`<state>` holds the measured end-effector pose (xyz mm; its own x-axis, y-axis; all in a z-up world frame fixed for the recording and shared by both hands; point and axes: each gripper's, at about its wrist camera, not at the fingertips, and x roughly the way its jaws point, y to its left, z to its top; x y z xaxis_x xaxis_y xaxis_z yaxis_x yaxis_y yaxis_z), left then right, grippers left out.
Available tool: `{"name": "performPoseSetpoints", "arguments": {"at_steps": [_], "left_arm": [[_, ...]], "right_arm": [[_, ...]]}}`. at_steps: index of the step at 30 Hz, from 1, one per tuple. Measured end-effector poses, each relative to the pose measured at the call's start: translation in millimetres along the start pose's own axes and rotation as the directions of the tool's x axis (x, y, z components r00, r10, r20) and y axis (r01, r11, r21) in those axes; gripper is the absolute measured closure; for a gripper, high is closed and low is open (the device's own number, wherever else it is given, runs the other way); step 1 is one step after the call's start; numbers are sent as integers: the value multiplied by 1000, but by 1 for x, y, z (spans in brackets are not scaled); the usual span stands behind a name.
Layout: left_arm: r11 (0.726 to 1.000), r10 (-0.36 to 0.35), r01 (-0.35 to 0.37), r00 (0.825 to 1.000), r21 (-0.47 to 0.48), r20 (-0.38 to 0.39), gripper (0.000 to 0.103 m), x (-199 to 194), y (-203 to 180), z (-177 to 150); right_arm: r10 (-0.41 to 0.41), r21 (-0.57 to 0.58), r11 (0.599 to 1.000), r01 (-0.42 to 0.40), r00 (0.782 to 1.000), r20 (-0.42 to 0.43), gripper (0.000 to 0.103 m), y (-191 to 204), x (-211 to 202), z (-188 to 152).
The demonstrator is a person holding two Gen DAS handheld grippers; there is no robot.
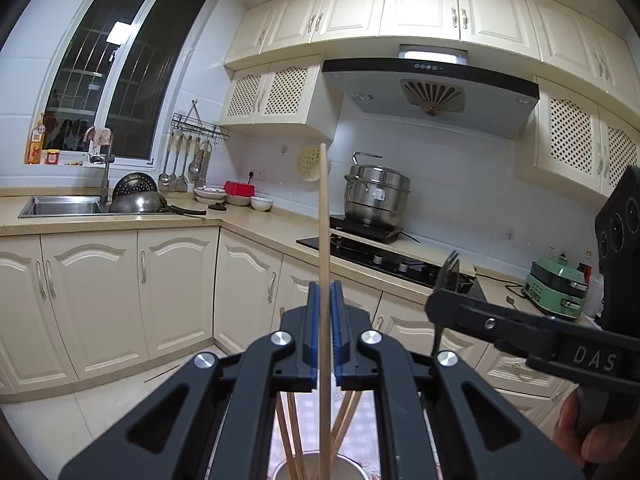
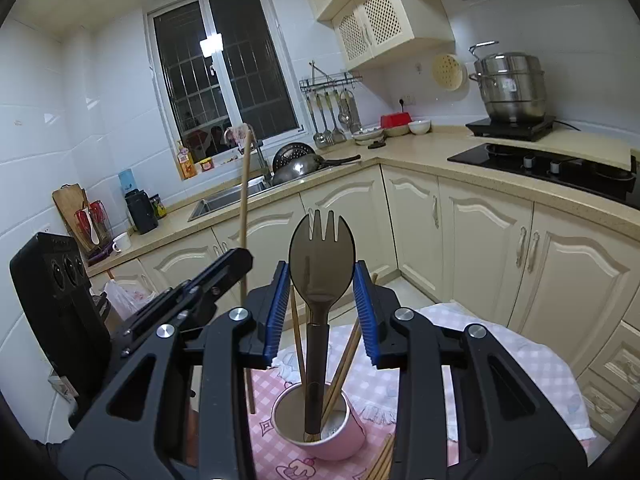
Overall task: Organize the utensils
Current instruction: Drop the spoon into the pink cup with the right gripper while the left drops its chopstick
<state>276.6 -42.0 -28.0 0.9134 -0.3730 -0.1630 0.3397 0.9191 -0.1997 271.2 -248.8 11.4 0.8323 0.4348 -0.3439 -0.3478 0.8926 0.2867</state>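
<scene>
The left claw (image 1: 325, 320) has its blue pads nearly together, pinching a single wooden chopstick (image 1: 324, 240) that stands upright, its lower end reaching down toward the pink cup (image 2: 320, 428). The right claw (image 2: 322, 312) is spread wide, one pad on either side of a dark translucent spork (image 2: 320, 268) without touching it (the spork's handle stands in the cup). Several more chopsticks (image 2: 340, 364) lean in the same cup, which sits on a pink checked cloth (image 2: 400, 384); a few others lie on the cloth just beside it. Beyond, cream cabinets (image 2: 472, 232) run under the counter (image 2: 420, 152).
</scene>
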Motion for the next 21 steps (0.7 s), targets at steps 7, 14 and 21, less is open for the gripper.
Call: {"name": "performPoseSetpoints", "arguments": {"at_steps": [7,14,21], "left_arm": [[1000,18,-19,999,-23,-26,98,18,9,-26],[999,30,-31,998,-30,-59,98,24,14,-50],[998,65,-65,994,7,-86,40,12,15,-63]], "right_arm": [[-11,11,1000,12,1000,-25,71,-6,17,-12],[-14,18,1000,15,998,-60,71,-8,29,-23],[-21,34,999,25,994,-105,37,-14,26,-34]]}}
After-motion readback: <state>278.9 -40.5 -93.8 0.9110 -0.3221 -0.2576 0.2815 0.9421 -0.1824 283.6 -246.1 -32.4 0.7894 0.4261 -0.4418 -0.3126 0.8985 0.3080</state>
